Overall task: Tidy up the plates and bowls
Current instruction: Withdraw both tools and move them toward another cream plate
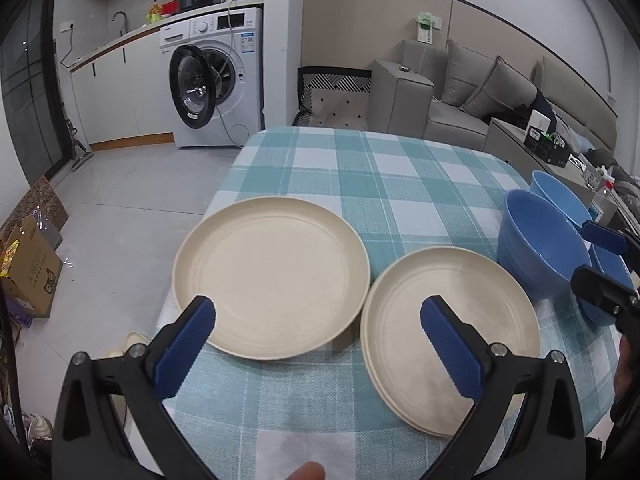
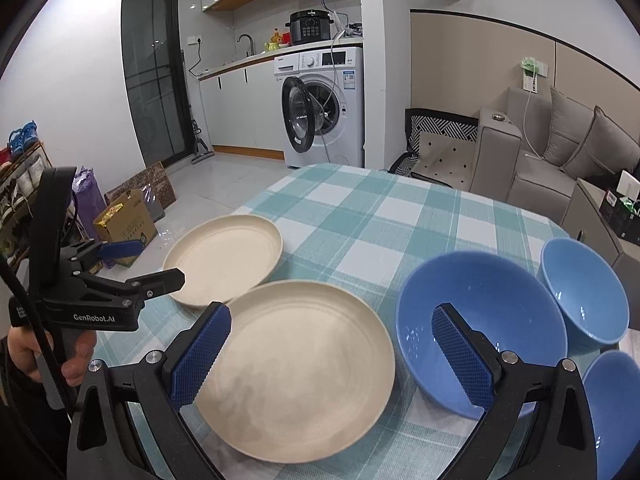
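Two cream plates lie on the checked tablecloth: a left plate [image 1: 272, 276] [image 2: 224, 260] near the table's left edge, and a stack of two plates [image 1: 448, 336] [image 2: 300, 364] beside it, nearly touching. Three blue bowls stand to the right: a big near bowl [image 1: 540, 248] [image 2: 480, 320], a far bowl [image 1: 560, 196] [image 2: 584, 292], and a third bowl [image 2: 612, 408] at the right edge. My left gripper [image 1: 318, 322] is open and empty, low over the near rims of both plates. My right gripper [image 2: 330, 330] is open and empty, spanning the stack and the big bowl.
The table [image 1: 360, 168] has its left edge close to the left plate, with floor below. A washing machine [image 1: 216, 76] with its door open stands beyond. A grey sofa [image 1: 460, 92] is at the back right. Cardboard boxes [image 2: 128, 224] sit on the floor at left.
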